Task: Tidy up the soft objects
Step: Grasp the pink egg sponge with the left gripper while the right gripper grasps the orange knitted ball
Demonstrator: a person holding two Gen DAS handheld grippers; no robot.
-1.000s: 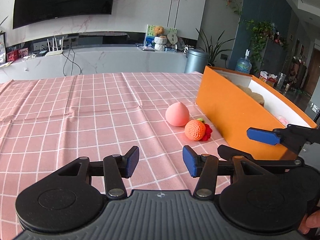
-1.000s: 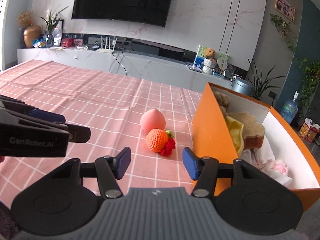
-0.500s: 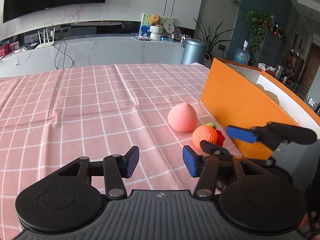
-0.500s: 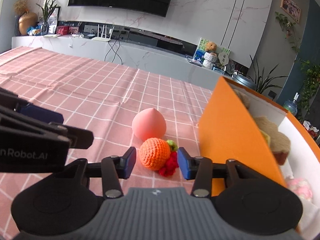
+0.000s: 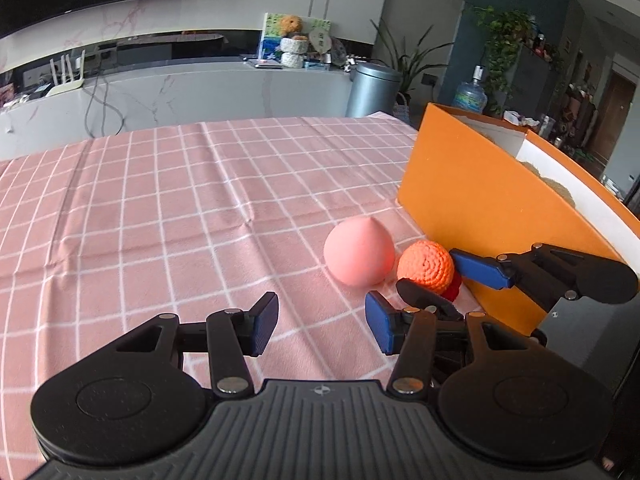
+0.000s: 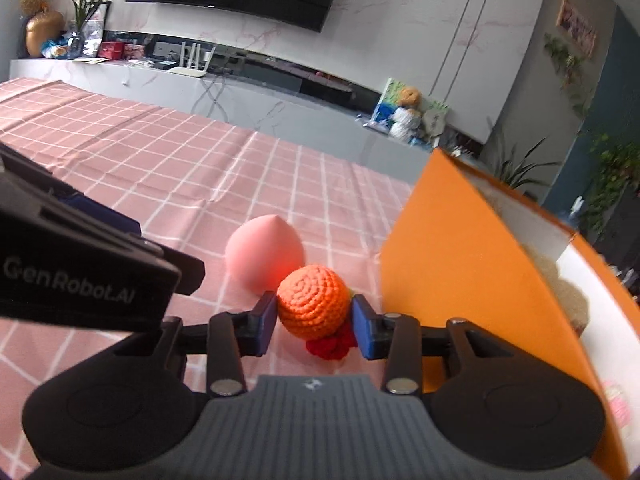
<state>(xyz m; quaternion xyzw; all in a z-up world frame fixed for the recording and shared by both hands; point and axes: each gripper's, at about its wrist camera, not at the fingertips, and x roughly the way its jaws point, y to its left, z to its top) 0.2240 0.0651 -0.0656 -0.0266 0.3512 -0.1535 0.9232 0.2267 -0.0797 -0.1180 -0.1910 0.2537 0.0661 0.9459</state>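
Observation:
An orange crochet ball (image 6: 312, 306) with a red crochet piece (image 6: 332, 346) attached lies on the pink checked cloth, close to the orange box (image 6: 460, 248). My right gripper (image 6: 314, 320) is closing around it, and both blue pads touch the ball's sides. In the left wrist view the same ball (image 5: 426, 266) sits between the right gripper's (image 5: 430, 276) fingers. A pink foam peach (image 5: 358, 252) rests just left of the ball, touching it. My left gripper (image 5: 320, 324) hovers open and empty over the cloth, short of the peach.
The orange box (image 5: 480, 208) stands at the right with white inner walls and holds a tan plush (image 6: 568, 292) and a pink soft item (image 6: 616, 400). The checked tablecloth (image 5: 180, 220) stretches left and back. A grey counter lies beyond the table's far edge.
Both grippers moved forward toward the peach and ball. The right gripper's jaws narrowed from wide open until they came round the orange crochet ball. The left gripper's jaws kept their width.

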